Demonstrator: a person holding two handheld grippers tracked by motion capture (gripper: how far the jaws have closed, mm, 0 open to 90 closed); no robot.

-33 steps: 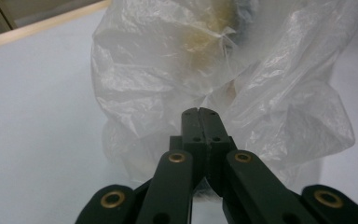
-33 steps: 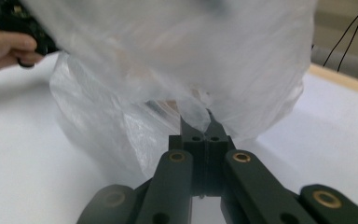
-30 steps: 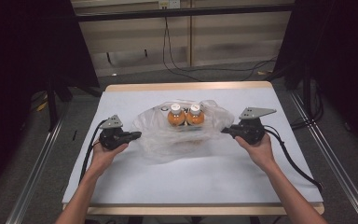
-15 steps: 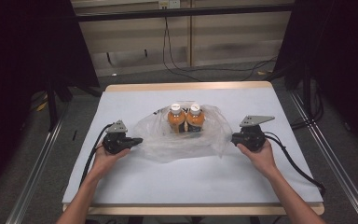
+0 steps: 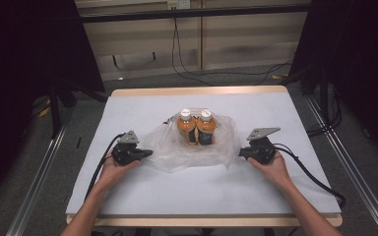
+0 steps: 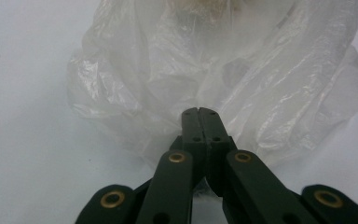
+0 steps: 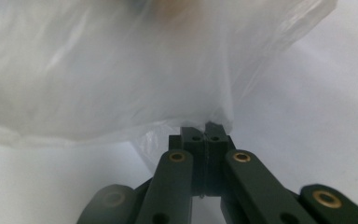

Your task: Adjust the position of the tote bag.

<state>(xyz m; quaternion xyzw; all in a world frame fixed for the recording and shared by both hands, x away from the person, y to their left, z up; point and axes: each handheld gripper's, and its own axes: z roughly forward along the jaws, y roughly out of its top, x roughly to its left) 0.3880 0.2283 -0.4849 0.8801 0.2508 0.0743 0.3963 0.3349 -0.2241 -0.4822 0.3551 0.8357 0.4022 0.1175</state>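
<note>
**Two bottles in one plastic bag, pinched at both sides**

One clear plastic bag (image 5: 192, 150) is being held on the table (image 5: 142, 105), near its middle, by two grippers. Two bottles (image 5: 197, 129) are counted inside it, standing upright and touching side by side; each is filled with an orange-brown liquid, is capped in white and carries a dark label band. The bag film is thin, translucent and heavily crumpled, with glossy creases, and it is lying spread loosely around the bottles' bases.

The left gripper (image 5: 150, 153) is being kept fully closed at the bag's left edge. In the left gripper view its two black jaws are meeting tip to tip, with the film (image 6: 214, 70) bunching directly against the tips (image 6: 199, 112); a fold appears to be pinched between them.

The right gripper (image 5: 241, 153) is likewise being kept fully closed at the bag's right edge. In the right gripper view a corner of film (image 7: 121, 79) is being drawn into the seam between the closed tips (image 7: 204, 126).

One grey three-cornered plate is being carried on top of each gripper, and one black cable is trailing from each. The table surface is covered in a smooth, matt, pale sheet with a wooden border showing at its far edge.
</note>
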